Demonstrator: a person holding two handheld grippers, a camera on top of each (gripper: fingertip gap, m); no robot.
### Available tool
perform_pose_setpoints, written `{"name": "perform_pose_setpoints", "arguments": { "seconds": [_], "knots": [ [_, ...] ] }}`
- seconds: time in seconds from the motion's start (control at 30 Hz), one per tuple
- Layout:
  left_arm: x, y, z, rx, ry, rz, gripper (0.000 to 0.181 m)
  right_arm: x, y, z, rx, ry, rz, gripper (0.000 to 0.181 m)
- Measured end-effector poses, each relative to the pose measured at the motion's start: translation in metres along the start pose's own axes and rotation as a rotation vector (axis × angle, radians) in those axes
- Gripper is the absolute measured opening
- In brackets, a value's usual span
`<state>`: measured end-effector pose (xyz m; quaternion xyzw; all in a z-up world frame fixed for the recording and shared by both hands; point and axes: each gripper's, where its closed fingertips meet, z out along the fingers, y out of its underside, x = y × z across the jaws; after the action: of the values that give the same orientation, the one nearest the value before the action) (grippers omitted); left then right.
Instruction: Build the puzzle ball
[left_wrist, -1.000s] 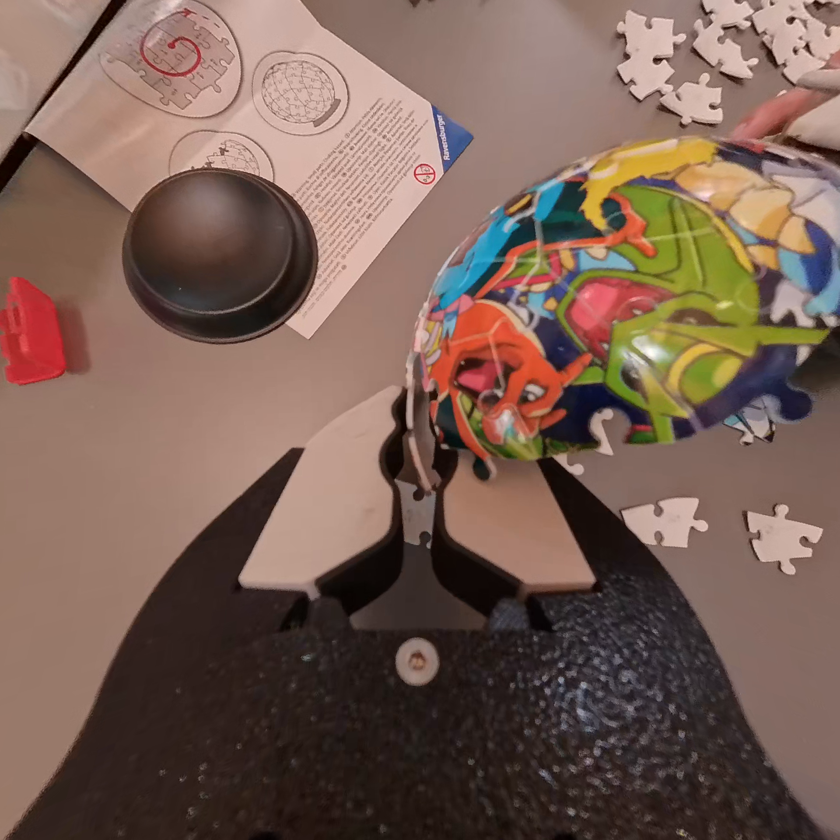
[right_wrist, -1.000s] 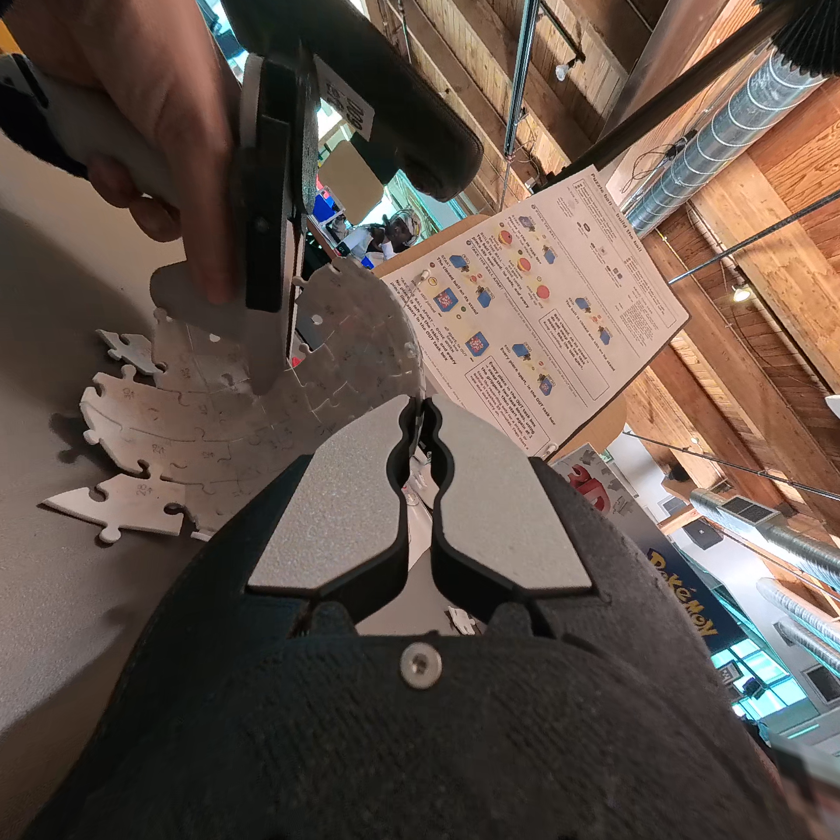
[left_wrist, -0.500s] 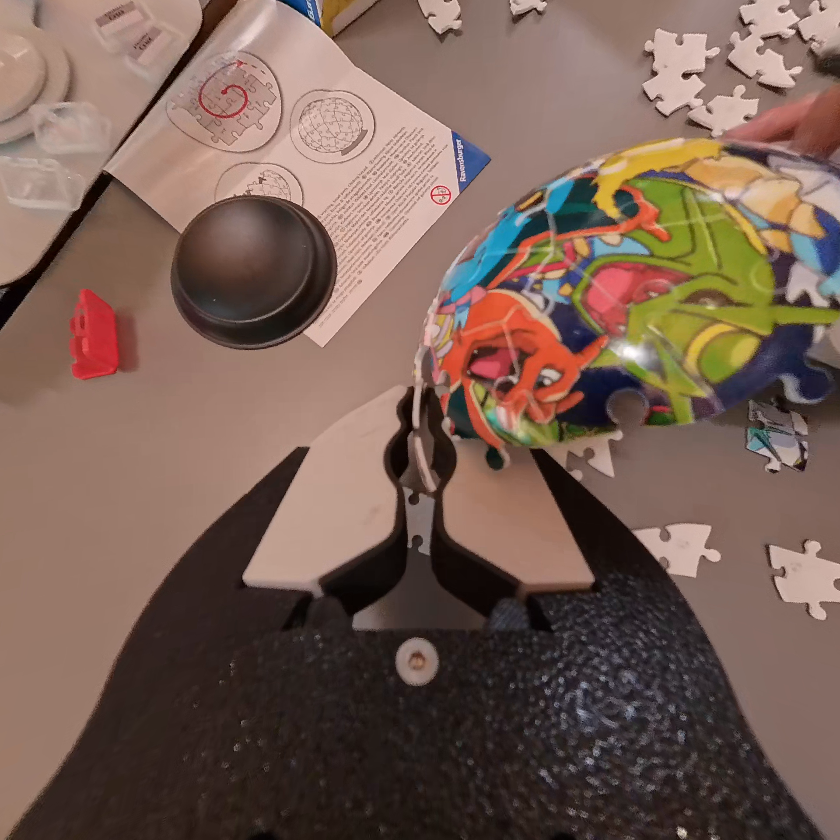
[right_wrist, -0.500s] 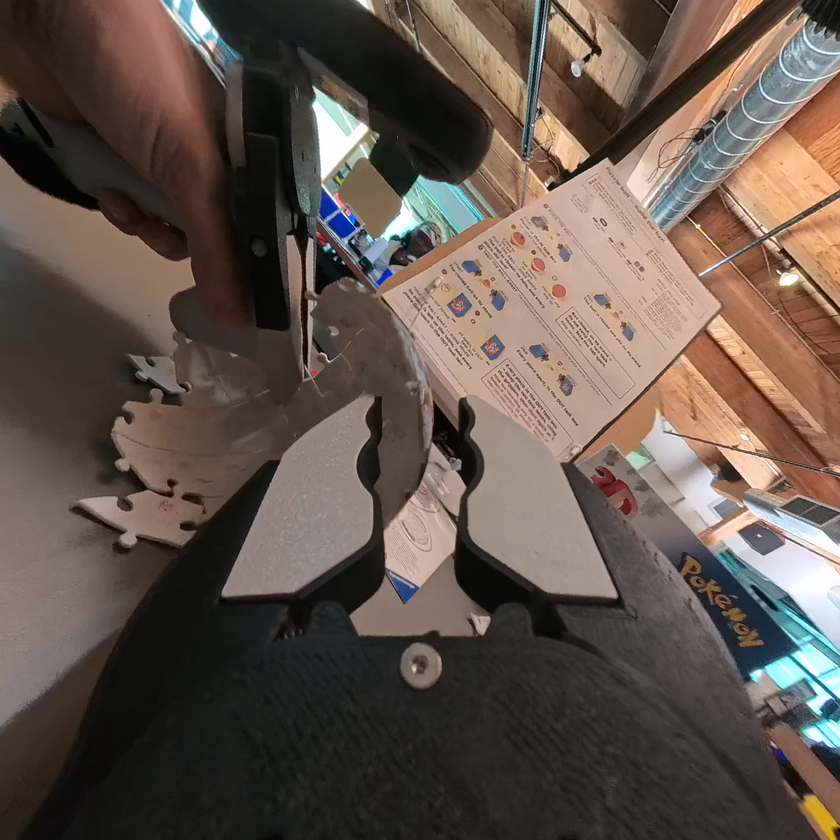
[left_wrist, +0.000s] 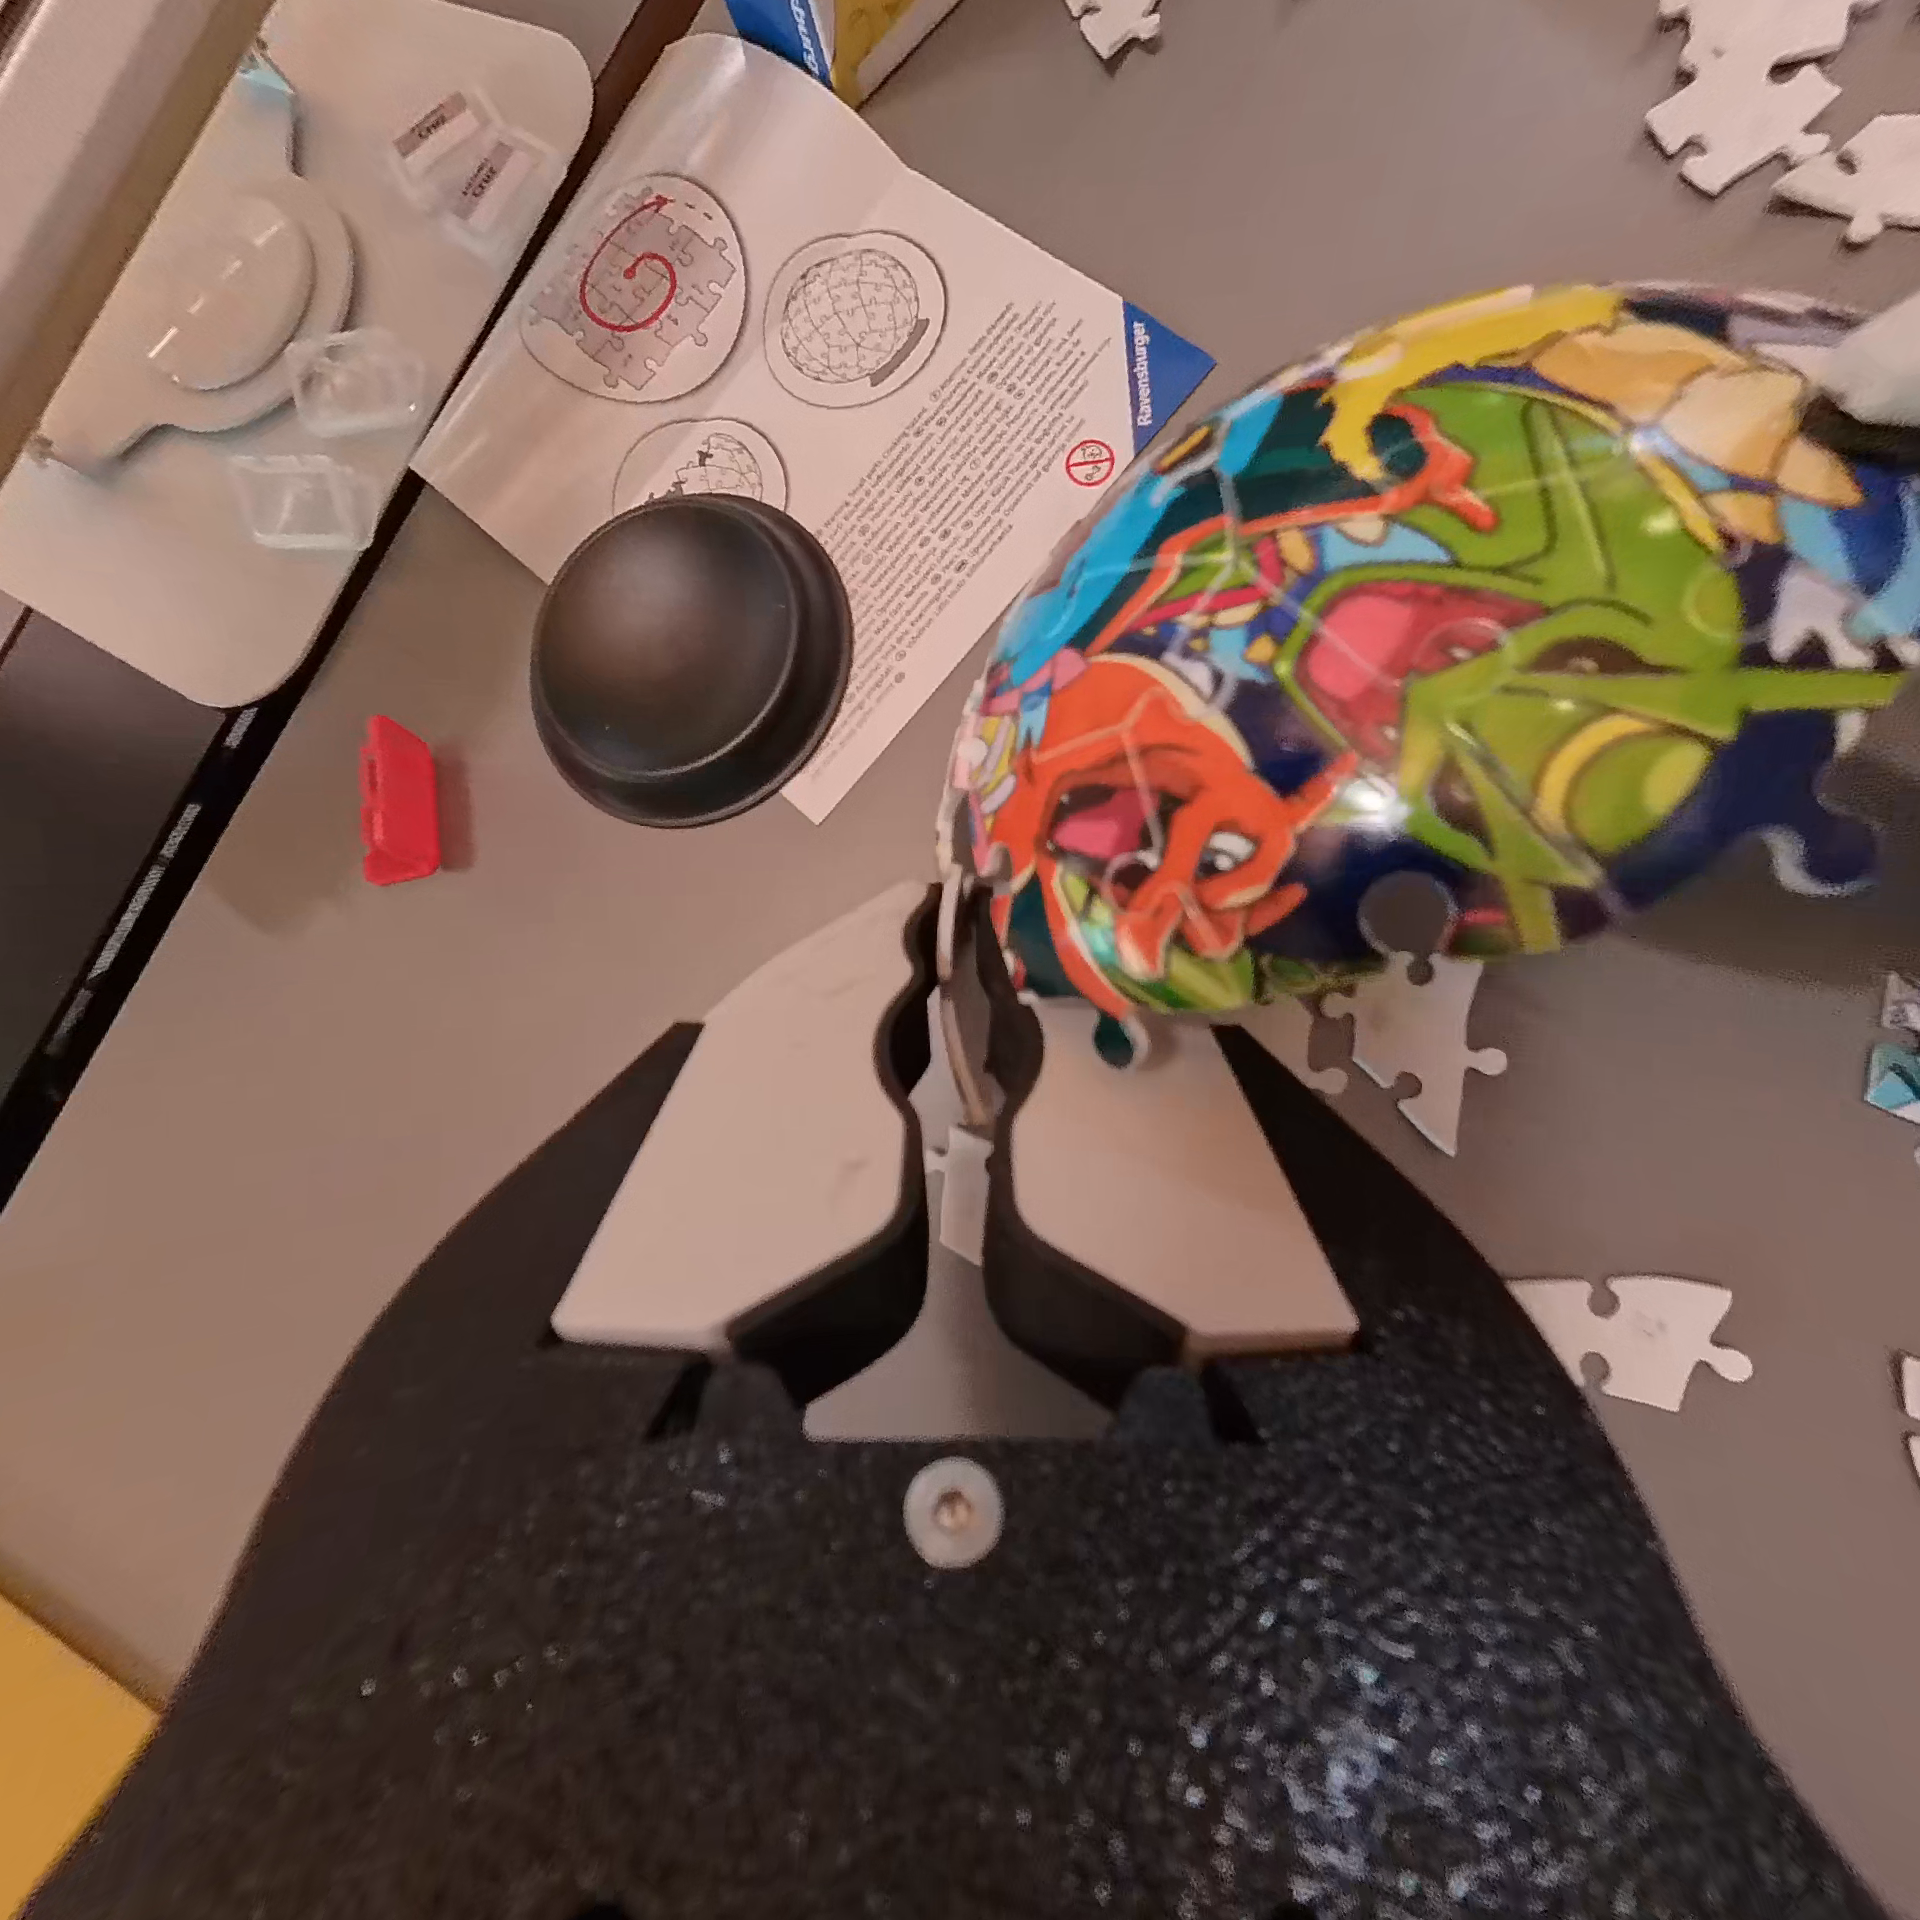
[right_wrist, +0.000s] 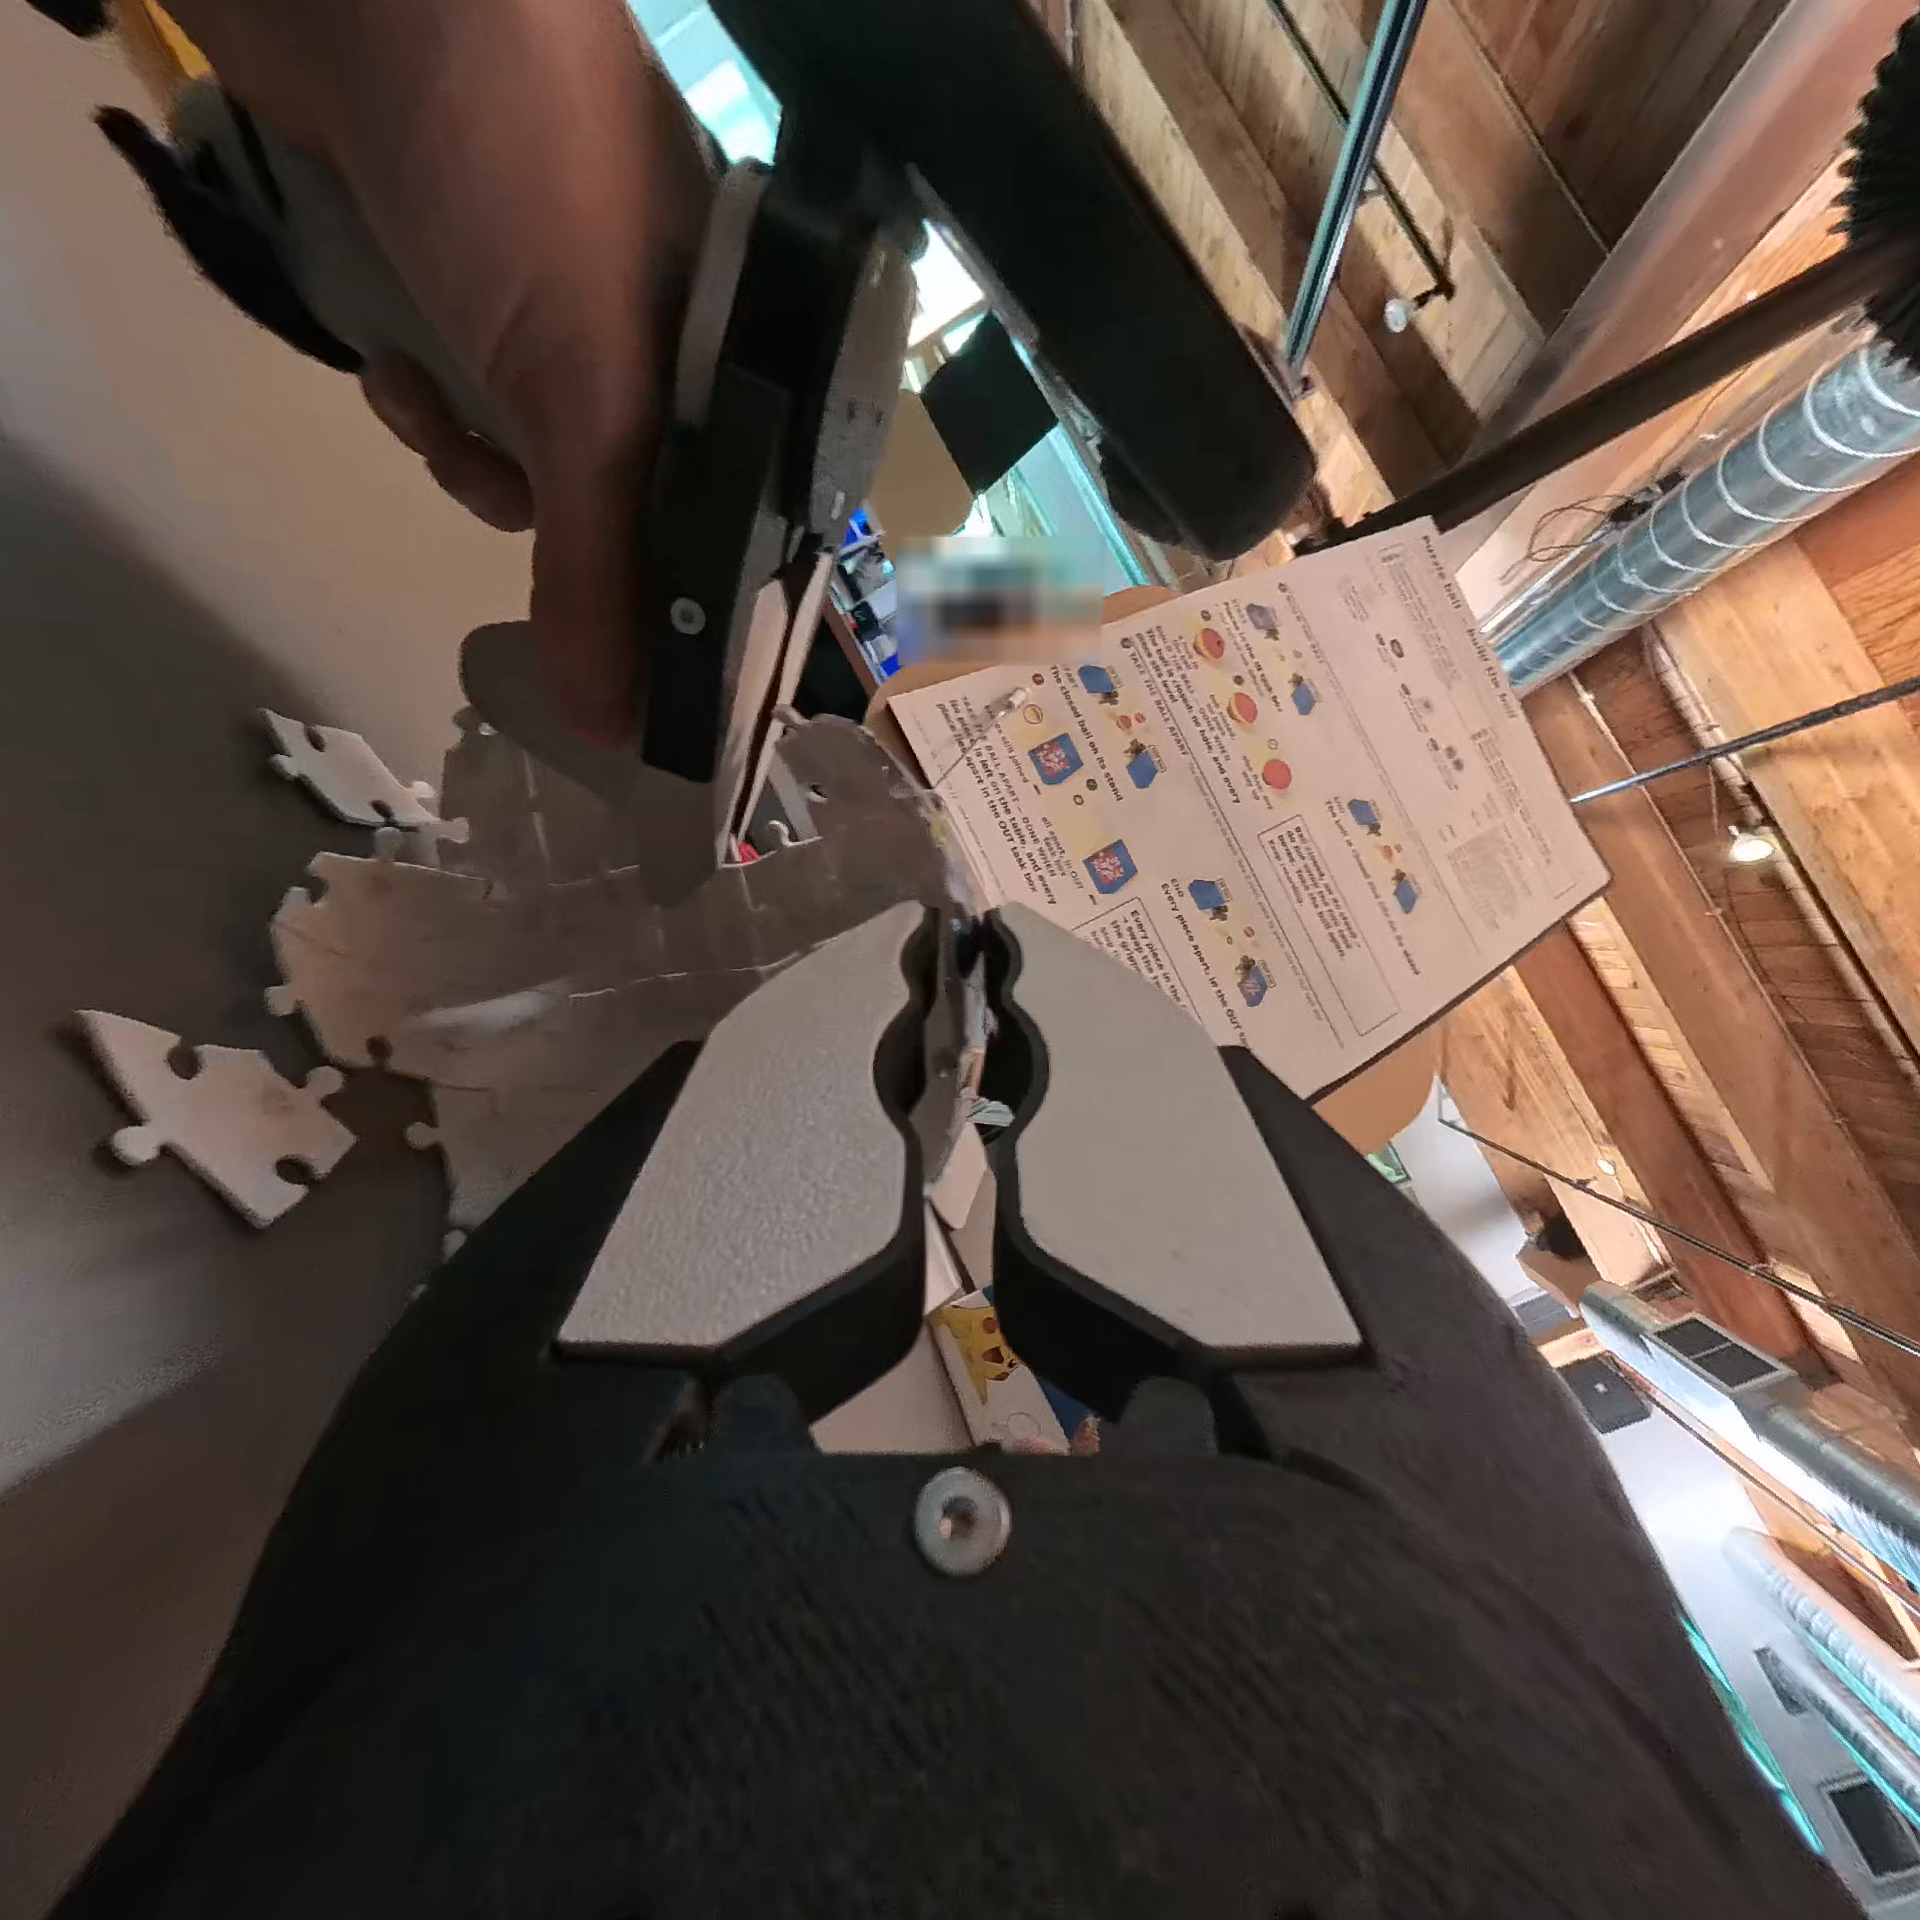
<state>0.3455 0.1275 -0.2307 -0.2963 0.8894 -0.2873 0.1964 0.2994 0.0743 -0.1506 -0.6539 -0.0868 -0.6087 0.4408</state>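
Note:
The partly built puzzle ball is a colourful curved shell held above the grey table. My left gripper is shut on the shell's left rim. My right gripper is shut on the opposite rim. The right wrist view shows the shell's plain grey inner side. The left gripper, held by a hand, also shows there, clamped on the far rim. The round black stand sits on the table to the left of the shell.
An instruction leaflet lies under the stand. A small red block lies left of it. Loose white pieces lie right of the gripper, more at the back right. A white tray is at far left. A printed board stands behind. The tips of one gripper are about 11 cm away from the tips of the other.
My right gripper opened around the shell's rim half a second ago and has shut on it again. The left view has pulled back, so more of the table shows at the left.

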Motion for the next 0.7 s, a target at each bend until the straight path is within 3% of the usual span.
{"name": "perform_pose_setpoints", "arguments": {
  "seconds": [0.17,0.4,0.6,0.7],
  "knots": [
    [-0.001,-0.004,-0.001,0.013,-0.022,0.011,0.006,0.003,0.002,-0.002,-0.002,0.057,-0.061,0.005],
    [-0.006,-0.005,-0.008,0.053,-0.122,-0.008,0.023,0.002,-0.001,-0.009,-0.055,0.129,-0.134,0.004],
    [-0.007,-0.001,-0.032,0.127,-0.222,-0.088,0.066,-0.001,-0.006,-0.013,-0.084,0.147,-0.166,0.005],
    [-0.006,0.008,-0.053,0.155,-0.324,-0.143,0.055,-0.002,-0.008,-0.012,-0.074,0.144,-0.178,0.005]
  ]
}}
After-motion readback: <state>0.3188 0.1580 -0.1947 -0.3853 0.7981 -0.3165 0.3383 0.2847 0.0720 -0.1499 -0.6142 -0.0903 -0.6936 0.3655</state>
